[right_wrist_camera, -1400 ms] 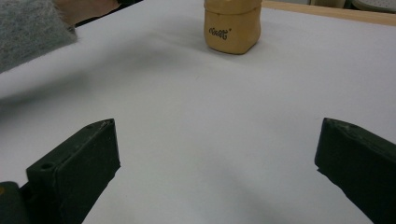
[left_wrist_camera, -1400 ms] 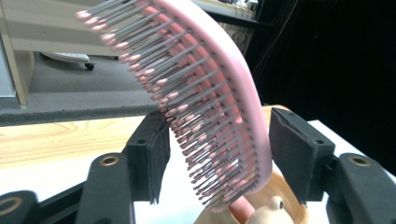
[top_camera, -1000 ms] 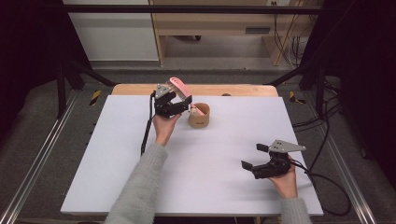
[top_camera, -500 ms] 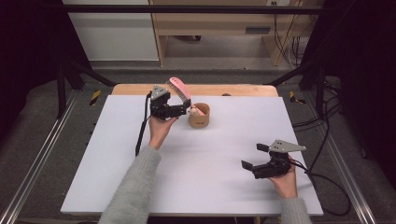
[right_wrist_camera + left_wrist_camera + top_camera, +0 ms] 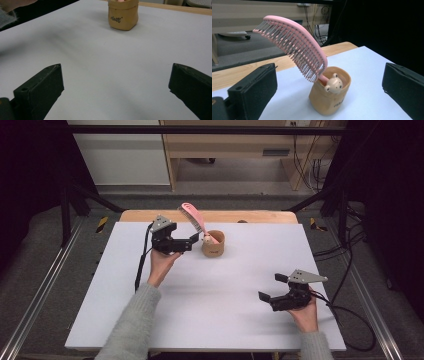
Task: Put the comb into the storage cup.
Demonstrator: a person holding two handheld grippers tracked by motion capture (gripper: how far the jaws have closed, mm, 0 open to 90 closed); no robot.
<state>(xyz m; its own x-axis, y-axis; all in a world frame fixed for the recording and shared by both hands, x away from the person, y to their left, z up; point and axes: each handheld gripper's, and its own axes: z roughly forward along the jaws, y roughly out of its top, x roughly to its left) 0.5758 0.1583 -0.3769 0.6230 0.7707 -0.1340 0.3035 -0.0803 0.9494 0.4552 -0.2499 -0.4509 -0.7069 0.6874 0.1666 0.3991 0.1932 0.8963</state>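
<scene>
White tabletop (image 5: 200, 320) covers most of a wooden table, with dark floor, metal rails and pale cabinets beyond its far edge. On it stands one cup (image 5: 213, 245), one hairbrush (image 5: 192, 217) and nothing else loose; two grippers work over it, one in each hand.

That cup is a small tan pot with a soft, slightly sagging wall and dark lettering on its side. It stands near the far edge, a little left of centre. Inside it sits the pink hairbrush, handle end down, leaning out over the rim toward the far left, so the head rises well above the cup. Its back is smooth pink; rows of grey bristles with pale tips face downward. A little tan bear head (image 5: 333, 85) sits at the handle end, level with the rim.

The left gripper (image 5: 192, 241) hangs just beside the cup, jaws spread wide after opening, nothing between them. The right gripper (image 5: 270, 287) rests near the front right, well apart, jaws spread and empty.
</scene>
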